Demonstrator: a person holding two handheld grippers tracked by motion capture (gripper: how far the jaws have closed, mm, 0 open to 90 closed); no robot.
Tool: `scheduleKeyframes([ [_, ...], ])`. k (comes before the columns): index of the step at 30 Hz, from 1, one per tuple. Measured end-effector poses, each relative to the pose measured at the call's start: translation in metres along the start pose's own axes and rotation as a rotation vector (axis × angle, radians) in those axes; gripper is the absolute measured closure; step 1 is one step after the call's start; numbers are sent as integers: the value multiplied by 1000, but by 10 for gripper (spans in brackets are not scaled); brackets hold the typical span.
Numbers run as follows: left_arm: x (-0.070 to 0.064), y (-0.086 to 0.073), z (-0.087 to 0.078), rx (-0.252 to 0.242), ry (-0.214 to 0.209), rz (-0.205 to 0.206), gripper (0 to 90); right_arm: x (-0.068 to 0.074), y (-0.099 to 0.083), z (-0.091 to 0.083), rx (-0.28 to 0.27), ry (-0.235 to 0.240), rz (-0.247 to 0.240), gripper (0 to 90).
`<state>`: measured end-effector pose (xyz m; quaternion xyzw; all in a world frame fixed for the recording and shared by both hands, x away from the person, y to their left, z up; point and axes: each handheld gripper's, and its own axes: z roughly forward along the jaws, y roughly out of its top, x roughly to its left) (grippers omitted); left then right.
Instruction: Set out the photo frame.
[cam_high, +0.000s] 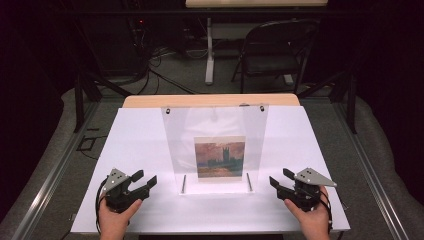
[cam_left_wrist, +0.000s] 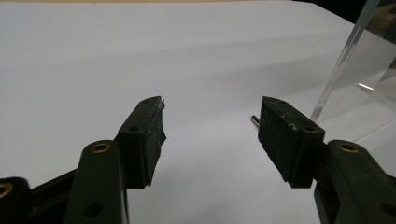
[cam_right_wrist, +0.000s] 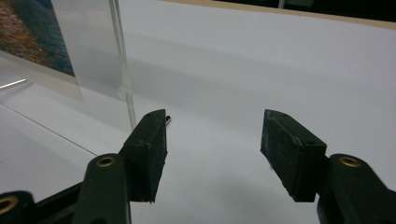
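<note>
A white-topped table (cam_high: 135, 150) with a wooden far edge is shown. On its middle a clear acrylic stand (cam_high: 215, 125) is set upright, a painted picture (cam_high: 220, 158) being held within it. Two small metal pins (cam_high: 184, 183) are seen at the stand's base.

1. I'm working in a lab or recording studio: black curtains (cam_high: 30, 75) close it in at 9 and 3 o'clock.
2. Cables (cam_high: 160, 60) trail over the grey floor at 11 o'clock.
3. A folding chair (cam_high: 272, 52) stands by a second table (cam_high: 255, 4) at 12 o'clock.
</note>
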<state>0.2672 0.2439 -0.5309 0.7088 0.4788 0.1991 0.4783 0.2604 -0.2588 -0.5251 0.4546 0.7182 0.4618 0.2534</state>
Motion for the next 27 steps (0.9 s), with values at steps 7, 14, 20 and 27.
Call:
scheduleKeyframes([
  [7,-6,-6,10,51,-12,30,406,0,-7,10,52,16,26,406],
  [14,-11,-7,14,68,-19,60,406,3,-9,14,83,35,9,407],
  [20,-10,-7,14,66,-18,52,406,2,-10,16,92,49,21,407],
  [27,-10,-7,15,68,-26,46,406,1,-11,16,79,46,24,407],
])
